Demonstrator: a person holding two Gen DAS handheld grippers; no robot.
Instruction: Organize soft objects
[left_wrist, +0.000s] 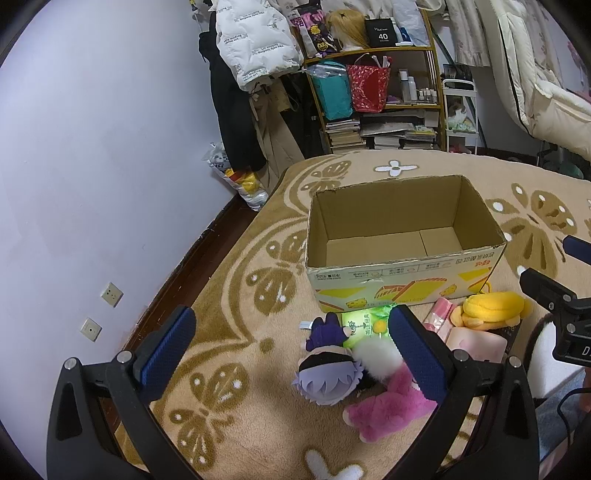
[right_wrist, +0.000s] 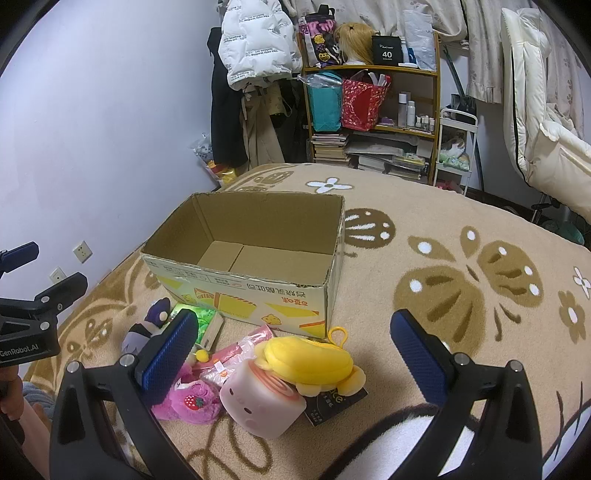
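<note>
An open cardboard box (left_wrist: 402, 273) (right_wrist: 258, 295) stands empty on the rug. In front of it lies a pile of soft things: a purple-haired doll (left_wrist: 325, 365) (right_wrist: 147, 328), a pink plush (left_wrist: 384, 410) (right_wrist: 192, 402), a yellow plush (left_wrist: 491, 308) (right_wrist: 310, 360), a pink squishy block (left_wrist: 476, 343) (right_wrist: 262, 402) and a green packet (left_wrist: 365, 325) (right_wrist: 201, 319). My left gripper (left_wrist: 291, 354) is open above the doll, holding nothing. My right gripper (right_wrist: 295, 358) is open over the yellow plush, holding nothing.
A beige rug with brown butterfly patterns (right_wrist: 480, 280) covers the floor. A shelf with books and bags (right_wrist: 373, 110) and hanging coats (right_wrist: 255, 48) stand at the back. The wall with sockets (left_wrist: 99, 310) is on the left. A black-and-white plush (right_wrist: 417, 443) lies near.
</note>
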